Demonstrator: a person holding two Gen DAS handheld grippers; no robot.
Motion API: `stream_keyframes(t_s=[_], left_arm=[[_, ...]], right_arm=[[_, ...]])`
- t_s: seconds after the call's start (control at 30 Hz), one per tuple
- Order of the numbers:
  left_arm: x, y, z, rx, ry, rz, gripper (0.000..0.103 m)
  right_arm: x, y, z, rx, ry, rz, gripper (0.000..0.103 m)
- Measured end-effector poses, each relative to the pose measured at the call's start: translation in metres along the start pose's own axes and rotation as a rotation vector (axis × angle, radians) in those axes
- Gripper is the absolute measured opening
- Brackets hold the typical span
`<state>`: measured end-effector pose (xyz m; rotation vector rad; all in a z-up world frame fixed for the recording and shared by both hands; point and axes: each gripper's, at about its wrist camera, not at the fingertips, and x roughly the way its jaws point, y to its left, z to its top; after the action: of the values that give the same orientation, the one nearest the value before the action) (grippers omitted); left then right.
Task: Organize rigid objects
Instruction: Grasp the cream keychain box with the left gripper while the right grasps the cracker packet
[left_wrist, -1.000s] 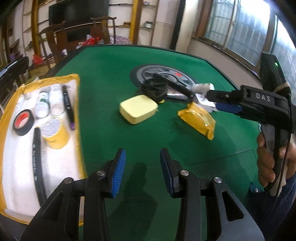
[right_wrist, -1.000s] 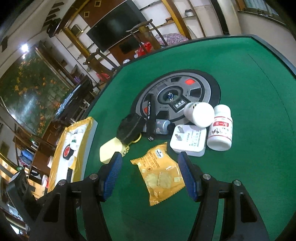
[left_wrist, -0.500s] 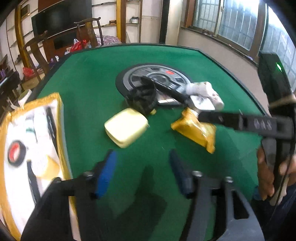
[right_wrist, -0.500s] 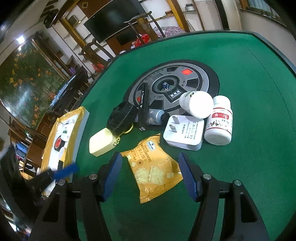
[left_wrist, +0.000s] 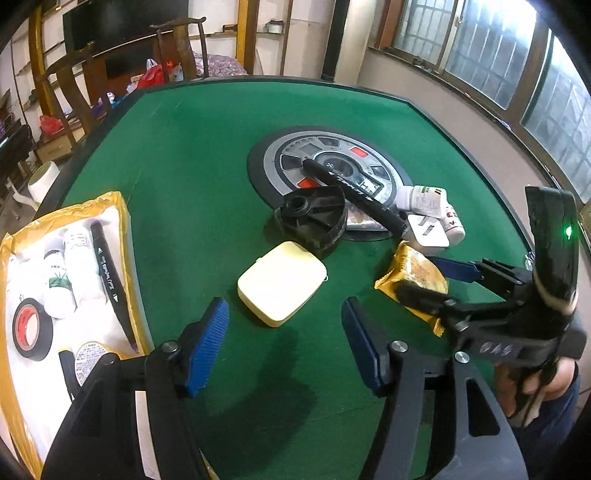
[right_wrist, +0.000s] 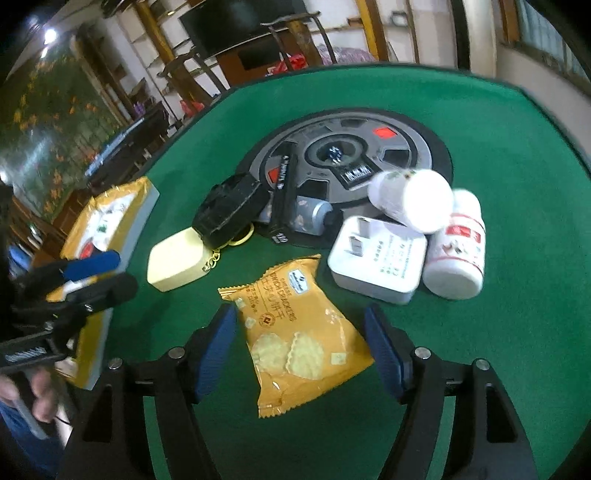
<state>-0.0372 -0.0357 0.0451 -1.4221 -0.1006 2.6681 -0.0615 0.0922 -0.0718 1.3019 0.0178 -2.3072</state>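
Observation:
A pale yellow case lies on the green table, just beyond the fingertips of my left gripper, which is open and empty. A gold cracker packet lies flat under my right gripper. Its jaws are opening, the packet sits between the pads, and they do not press it. In the left wrist view the right gripper hovers over the packet. Behind lie a black plastic piece, a black marker, a white plug adapter and two white bottles.
A yellow-rimmed tray at the left holds a tape roll, small bottles, a marker and a yellow tin. A round grey control panel sits in the table's middle. Wooden chairs stand past the far edge. A hand grips the right tool.
My left gripper swung right, away from the tray and toward the yellow case, and its jaws spread wider. My right gripper dropped closer to the cracker packet and opened a little.

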Motion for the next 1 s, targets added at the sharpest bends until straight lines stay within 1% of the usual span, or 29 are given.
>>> stream_keyframes(t_s=[0.03, 0.07, 0.1, 0.17, 0.2, 0.27, 0.37, 0.4, 0.5, 0.57, 0.6, 0.7, 0.83, 0.9, 1.0], left_arm=[[0.0, 0.0, 0.0, 0.002, 0.002, 0.0, 0.062], [0.002, -0.001, 0.001, 0.005, 0.004, 0.003, 0.062], [0.002, 0.0, 0.002, 0.006, 0.006, 0.007, 0.062], [0.004, 0.001, 0.003, 0.006, 0.011, 0.01, 0.062], [0.005, 0.002, 0.004, 0.006, 0.014, 0.013, 0.062], [0.008, 0.002, 0.007, 0.007, 0.027, 0.013, 0.062], [0.017, 0.001, 0.015, 0.023, 0.066, -0.006, 0.062], [0.022, 0.0, 0.017, 0.032, 0.082, -0.007, 0.062], [0.033, -0.001, 0.022, 0.054, 0.116, -0.005, 0.062], [0.04, -0.002, 0.024, 0.08, 0.134, -0.003, 0.062], [0.042, -0.004, 0.025, 0.097, 0.134, 0.013, 0.062], [0.05, -0.009, 0.028, 0.162, 0.14, 0.045, 0.066], [0.061, -0.015, 0.031, 0.214, 0.161, 0.083, 0.066], [0.057, -0.019, 0.034, 0.248, 0.129, 0.119, 0.066], [0.054, -0.024, 0.039, 0.314, 0.095, 0.135, 0.066]], right_arm=[[0.001, 0.004, -0.001, -0.027, -0.006, -0.023, 0.065], [0.001, 0.006, -0.003, -0.044, -0.012, -0.038, 0.061], [0.0, 0.009, -0.005, -0.063, -0.017, -0.039, 0.047], [-0.003, 0.01, -0.006, -0.067, -0.014, -0.034, 0.044], [-0.005, 0.006, -0.006, -0.044, -0.005, -0.009, 0.043], [-0.01, 0.001, -0.005, -0.008, 0.002, 0.049, 0.043], [-0.023, -0.01, -0.004, 0.075, -0.019, 0.179, 0.043], [-0.031, -0.016, -0.004, 0.124, -0.04, 0.264, 0.043], [-0.05, -0.031, -0.002, 0.222, -0.113, 0.394, 0.043], [-0.061, -0.04, -0.002, 0.26, -0.16, 0.383, 0.043], [-0.066, -0.046, -0.003, 0.279, -0.176, 0.37, 0.043], [-0.066, -0.05, -0.005, 0.315, -0.169, 0.394, 0.043], [-0.062, -0.049, -0.007, 0.317, -0.147, 0.404, 0.043], [-0.06, -0.048, -0.005, 0.316, -0.145, 0.398, 0.043], [-0.059, -0.052, -0.003, 0.32, -0.142, 0.39, 0.043]])
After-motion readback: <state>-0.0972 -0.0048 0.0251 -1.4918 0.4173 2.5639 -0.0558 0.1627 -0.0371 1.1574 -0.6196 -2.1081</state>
